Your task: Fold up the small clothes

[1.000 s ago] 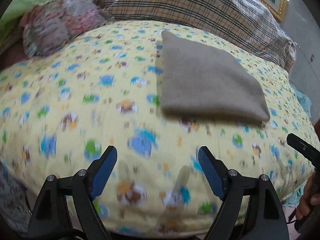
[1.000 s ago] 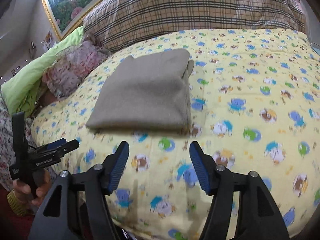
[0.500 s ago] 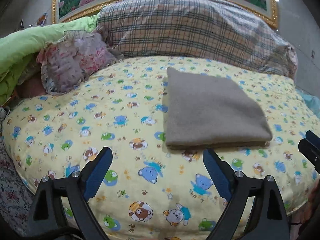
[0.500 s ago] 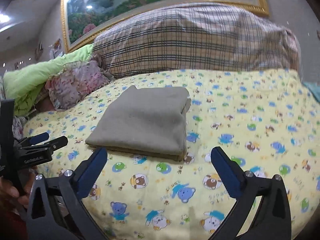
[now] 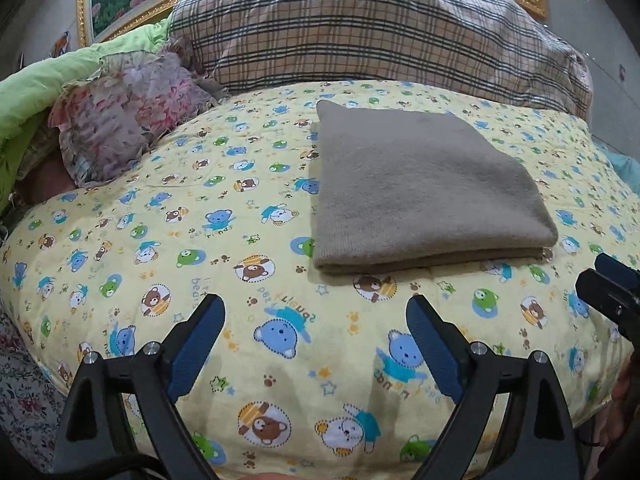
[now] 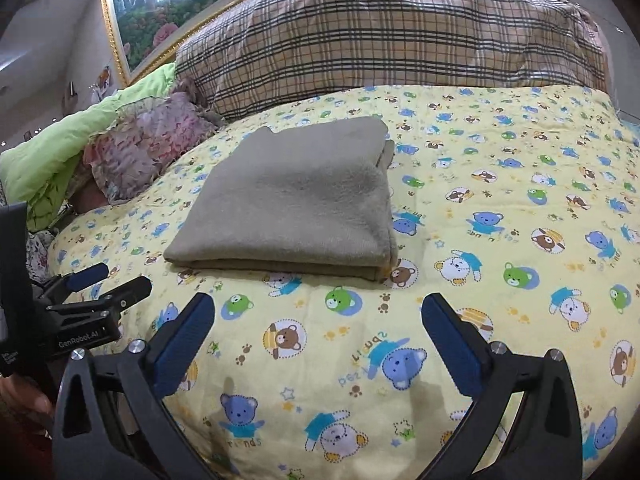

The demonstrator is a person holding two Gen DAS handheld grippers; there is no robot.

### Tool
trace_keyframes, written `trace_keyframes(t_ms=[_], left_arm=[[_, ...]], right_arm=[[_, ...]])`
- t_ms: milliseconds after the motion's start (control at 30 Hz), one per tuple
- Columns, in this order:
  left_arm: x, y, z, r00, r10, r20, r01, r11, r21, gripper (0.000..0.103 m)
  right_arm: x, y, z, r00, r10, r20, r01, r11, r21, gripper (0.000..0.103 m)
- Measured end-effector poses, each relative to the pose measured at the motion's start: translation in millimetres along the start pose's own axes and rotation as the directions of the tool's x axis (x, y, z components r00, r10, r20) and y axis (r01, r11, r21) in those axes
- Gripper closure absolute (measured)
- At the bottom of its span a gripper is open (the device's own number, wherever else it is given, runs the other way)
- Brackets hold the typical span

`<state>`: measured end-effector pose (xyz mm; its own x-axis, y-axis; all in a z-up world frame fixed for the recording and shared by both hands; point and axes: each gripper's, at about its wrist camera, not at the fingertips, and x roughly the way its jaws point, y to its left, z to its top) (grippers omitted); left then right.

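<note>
A grey-brown garment lies folded into a flat rectangle on the yellow bear-print quilt; it also shows in the right wrist view. My left gripper is open and empty, held back from the garment's near edge. My right gripper is open and empty too, also short of the garment. The left gripper shows at the left of the right wrist view; the right gripper's tip shows at the right edge of the left wrist view.
A large plaid pillow lies behind the garment. A floral cushion and a green blanket are at the back left. A framed painting hangs on the wall. The quilt's front edge drops off below the grippers.
Both grippers have drawn back and risen from the quilt, so the garment sits farther off. The right gripper's jaws have opened wider. The garment has not moved.
</note>
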<state>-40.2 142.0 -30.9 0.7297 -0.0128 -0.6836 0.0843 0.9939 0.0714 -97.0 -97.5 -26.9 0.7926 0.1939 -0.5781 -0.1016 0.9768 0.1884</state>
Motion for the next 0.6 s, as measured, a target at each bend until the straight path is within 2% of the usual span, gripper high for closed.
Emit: trace_keyframes(t_ms=[600], left_arm=[[11, 2, 7, 0.999, -0.037, -0.017, 0.037, 0.999, 0.004, 0.01]], right_arm=[[17, 5, 5, 0.999, 0.009, -0.038, -0.01, 0.999, -0.042, 0.0]])
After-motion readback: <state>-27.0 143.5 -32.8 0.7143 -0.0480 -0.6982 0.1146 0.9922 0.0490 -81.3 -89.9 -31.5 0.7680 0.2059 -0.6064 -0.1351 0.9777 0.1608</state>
